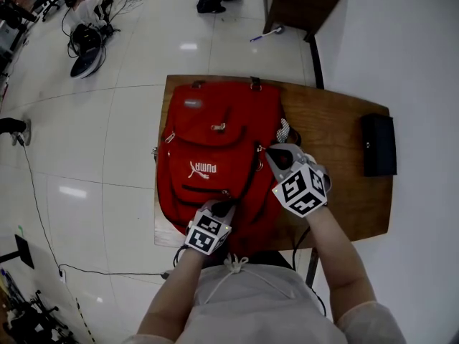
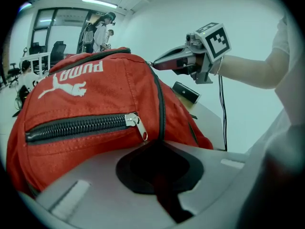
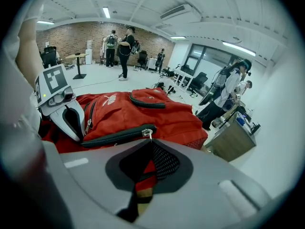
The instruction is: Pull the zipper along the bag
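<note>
Zipper pull [image 3: 149, 133] being clamped by closed right gripper [image 3: 150, 144], left gripper [image 2: 159, 149] pinching red Puma backpack [image 1: 215, 142] fabric.

Left gripper [image 1: 223, 208]: light grey moulded plastic shell with black lining round the jaw opening. At its rear sits the left marker cube [image 1: 208, 235], white faces printed with black square patterns.

Right gripper [image 1: 272, 151]: same grey shell and black lining. Its right marker cube [image 1: 301, 190] is also white with black squares. A thin black cable [image 2: 222, 109] hangs from this unit.

Clothing: pale short-sleeved top [image 1: 251, 310], loose sleeve hem [image 1: 373, 319], and a white drawstring cord [image 1: 235, 264] knotted at the front.
</note>
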`<state>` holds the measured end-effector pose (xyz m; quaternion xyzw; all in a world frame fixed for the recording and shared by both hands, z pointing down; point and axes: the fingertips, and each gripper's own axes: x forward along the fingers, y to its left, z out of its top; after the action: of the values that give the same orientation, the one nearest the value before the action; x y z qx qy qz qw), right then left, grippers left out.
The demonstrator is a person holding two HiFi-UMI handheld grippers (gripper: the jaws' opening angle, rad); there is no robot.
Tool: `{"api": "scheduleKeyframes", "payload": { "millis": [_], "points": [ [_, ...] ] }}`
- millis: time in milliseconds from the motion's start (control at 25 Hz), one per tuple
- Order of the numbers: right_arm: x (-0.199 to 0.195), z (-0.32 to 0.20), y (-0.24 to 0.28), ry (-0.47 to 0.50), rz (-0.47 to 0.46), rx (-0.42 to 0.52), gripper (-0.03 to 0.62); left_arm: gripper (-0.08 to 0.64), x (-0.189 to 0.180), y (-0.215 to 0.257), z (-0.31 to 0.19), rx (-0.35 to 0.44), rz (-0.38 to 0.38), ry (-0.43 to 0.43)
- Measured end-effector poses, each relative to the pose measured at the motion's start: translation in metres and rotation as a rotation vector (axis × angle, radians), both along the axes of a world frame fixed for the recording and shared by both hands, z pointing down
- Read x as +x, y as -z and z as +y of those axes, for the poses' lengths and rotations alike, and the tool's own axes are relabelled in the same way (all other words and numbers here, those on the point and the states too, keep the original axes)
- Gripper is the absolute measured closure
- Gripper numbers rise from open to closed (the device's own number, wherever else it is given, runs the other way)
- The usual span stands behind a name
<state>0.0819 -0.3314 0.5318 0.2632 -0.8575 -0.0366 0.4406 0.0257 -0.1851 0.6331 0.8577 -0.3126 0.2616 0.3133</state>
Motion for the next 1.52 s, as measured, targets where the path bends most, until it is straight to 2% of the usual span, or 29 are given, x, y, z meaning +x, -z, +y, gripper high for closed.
{"api": "scheduleKeyframes", "payload": {
  "millis": [160,400,600,760,840,1000,1160,1320,1520],
  "points": [
    [0.001,-0.010,0.002,-0.015,-0.008,0.001,0.581,0.555,0.000,-0.002,0.000,-0.003,-0.003,0.001],
    [-0.002,-0.005,0.000,-0.074,-0.106,-0.064,0.578,0.555,0.000,-0.005,0.000,0.006,-0.024,-0.001],
    [-0.001,0.008,0.011,-0.113,-0.132,0.033,0.554,0.554,0.002,-0.004,0.001,0.033,-0.059,-0.009],
    [-0.002,0.038,0.038,-0.140,-0.297,0.090,0.572,0.554,-0.007,0.003,0.002,0.070,-0.079,0.000],
    [-0.003,0.055,0.059,-0.145,-0.380,0.148,0.586,0.554,-0.018,0.022,-0.003,0.130,-0.069,0.029],
    [-0.004,0.092,0.085,-0.175,-0.456,0.228,0.586,0.554,-0.031,0.082,-0.008,0.307,0.001,0.072],
    [-0.009,0.134,0.106,-0.241,-0.519,0.280,0.586,0.554,-0.036,0.144,0.006,0.470,0.049,0.048],
    [-0.016,0.175,0.123,-0.264,-0.567,0.307,0.586,0.554,-0.040,0.195,0.027,0.602,0.100,0.026],
    [-0.015,0.218,0.138,-0.286,-0.595,0.338,0.586,0.554,-0.051,0.251,0.067,0.797,0.179,0.069]
  ]
}}
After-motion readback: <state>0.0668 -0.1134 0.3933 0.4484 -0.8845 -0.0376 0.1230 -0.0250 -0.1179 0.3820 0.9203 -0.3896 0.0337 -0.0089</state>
